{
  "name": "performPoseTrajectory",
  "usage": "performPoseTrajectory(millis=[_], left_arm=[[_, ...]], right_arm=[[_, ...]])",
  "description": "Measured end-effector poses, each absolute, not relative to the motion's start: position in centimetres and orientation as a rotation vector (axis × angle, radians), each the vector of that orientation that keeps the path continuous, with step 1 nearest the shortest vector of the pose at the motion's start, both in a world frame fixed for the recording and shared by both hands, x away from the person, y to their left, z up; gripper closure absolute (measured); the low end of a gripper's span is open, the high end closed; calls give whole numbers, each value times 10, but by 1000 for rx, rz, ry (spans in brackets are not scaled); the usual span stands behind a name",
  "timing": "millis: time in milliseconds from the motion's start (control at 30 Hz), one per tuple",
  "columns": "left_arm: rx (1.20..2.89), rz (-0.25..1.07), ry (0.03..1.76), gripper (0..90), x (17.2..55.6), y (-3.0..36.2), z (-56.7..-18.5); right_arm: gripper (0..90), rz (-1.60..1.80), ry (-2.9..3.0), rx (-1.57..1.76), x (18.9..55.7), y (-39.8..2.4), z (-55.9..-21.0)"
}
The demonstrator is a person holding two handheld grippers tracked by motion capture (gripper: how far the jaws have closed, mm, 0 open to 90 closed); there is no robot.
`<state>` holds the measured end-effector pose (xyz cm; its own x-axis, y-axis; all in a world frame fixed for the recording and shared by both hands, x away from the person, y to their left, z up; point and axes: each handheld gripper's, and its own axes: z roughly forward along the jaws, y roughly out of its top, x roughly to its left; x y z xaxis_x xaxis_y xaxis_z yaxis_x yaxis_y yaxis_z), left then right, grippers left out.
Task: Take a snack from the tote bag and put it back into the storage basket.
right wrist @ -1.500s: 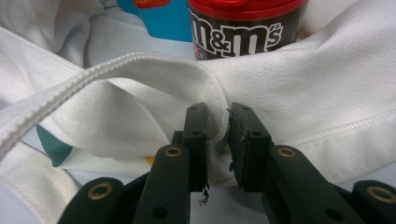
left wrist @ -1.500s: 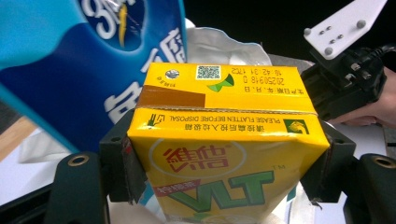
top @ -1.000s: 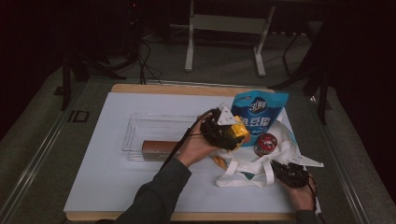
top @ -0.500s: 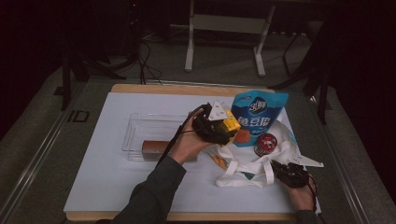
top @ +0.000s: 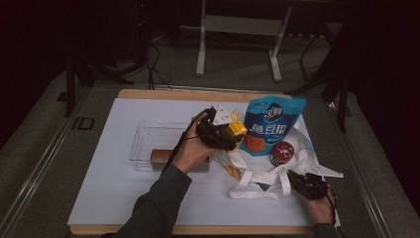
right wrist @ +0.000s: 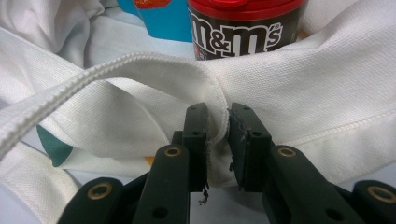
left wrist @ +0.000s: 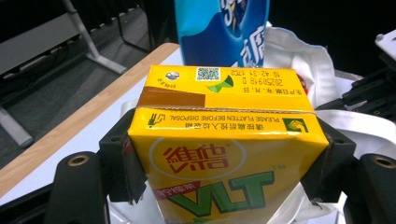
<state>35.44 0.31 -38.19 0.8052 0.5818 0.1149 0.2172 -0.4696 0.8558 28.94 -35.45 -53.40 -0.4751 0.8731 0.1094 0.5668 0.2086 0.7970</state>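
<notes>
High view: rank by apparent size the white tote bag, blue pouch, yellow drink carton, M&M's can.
1. white tote bag, widest spread.
2. blue pouch.
3. and 4. yellow drink carton and M&M's can look alike; the left gripper hides much of the carton, so no ranking.

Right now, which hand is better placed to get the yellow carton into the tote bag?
Left. The left gripper already clamps the yellow carton beside the white bag, while the right gripper pinches the bag's fabric.
</notes>
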Motion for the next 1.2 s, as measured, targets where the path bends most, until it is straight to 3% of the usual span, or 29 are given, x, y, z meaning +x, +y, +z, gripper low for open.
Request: performPoseTrajectory(millis=[1200], left_arm=[[1962,604,815,287,364,67,-385]], right_arm=[[765,1156,2125,1345,289,-355,-534]])
